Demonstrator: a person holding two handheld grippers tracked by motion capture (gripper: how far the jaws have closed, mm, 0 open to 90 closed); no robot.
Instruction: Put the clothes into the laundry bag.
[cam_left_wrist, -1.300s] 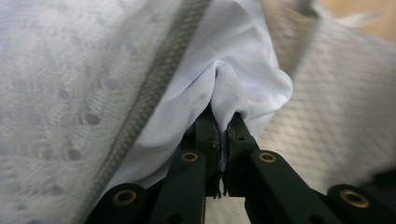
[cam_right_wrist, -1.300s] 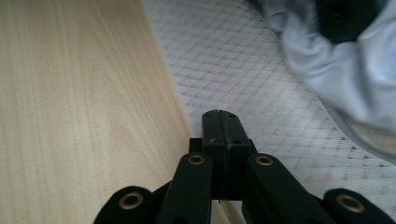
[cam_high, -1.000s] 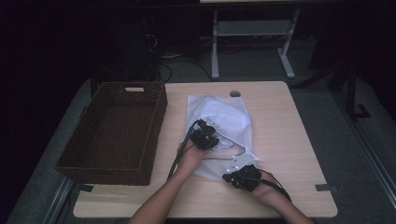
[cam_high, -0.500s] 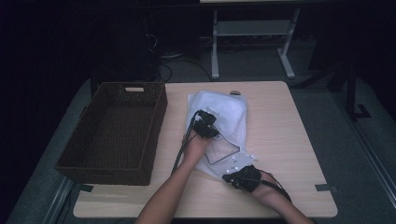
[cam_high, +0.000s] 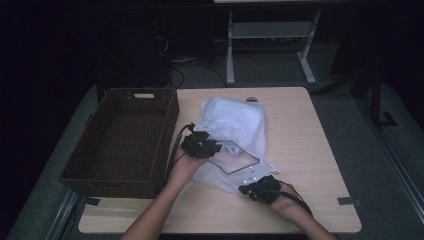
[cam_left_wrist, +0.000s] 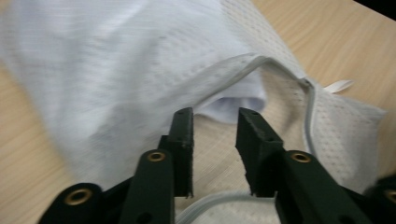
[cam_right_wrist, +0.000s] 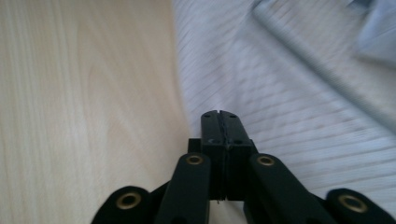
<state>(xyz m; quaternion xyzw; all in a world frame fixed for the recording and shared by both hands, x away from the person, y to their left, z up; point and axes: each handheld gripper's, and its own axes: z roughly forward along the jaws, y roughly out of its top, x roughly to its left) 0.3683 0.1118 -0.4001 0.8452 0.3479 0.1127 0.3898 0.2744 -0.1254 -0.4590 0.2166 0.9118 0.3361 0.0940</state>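
High view: a white mesh laundry bag (cam_high: 235, 135) lies on the light wooden table (cam_high: 310, 150), just right of a dark wicker basket (cam_high: 120, 142) that stands at the table's left side. The bag's mouth, edged by a zipper, gapes toward the person, and pale cloth bulks inside its far half. The left hand-held gripper (cam_high: 201, 145) sits at the left edge of that opening, its cable (cam_high: 175, 150) trailing back beside the basket. The right hand-held gripper (cam_high: 260, 189) rests at the bag's near right corner, close to the table's front edge. Left gripper view shows the left hand-held gripper (cam_left_wrist: 215, 135) with its jaws parted by a narrow gap, poised over the open mouth, where a folded white garment (cam_left_wrist: 236, 105) shows under the zipper rim (cam_left_wrist: 261, 63). Right gripper view shows the right hand-held gripper (cam_right_wrist: 219, 123) with its jaws pressed together at the bag's edge; whether mesh is pinched between them I cannot tell.
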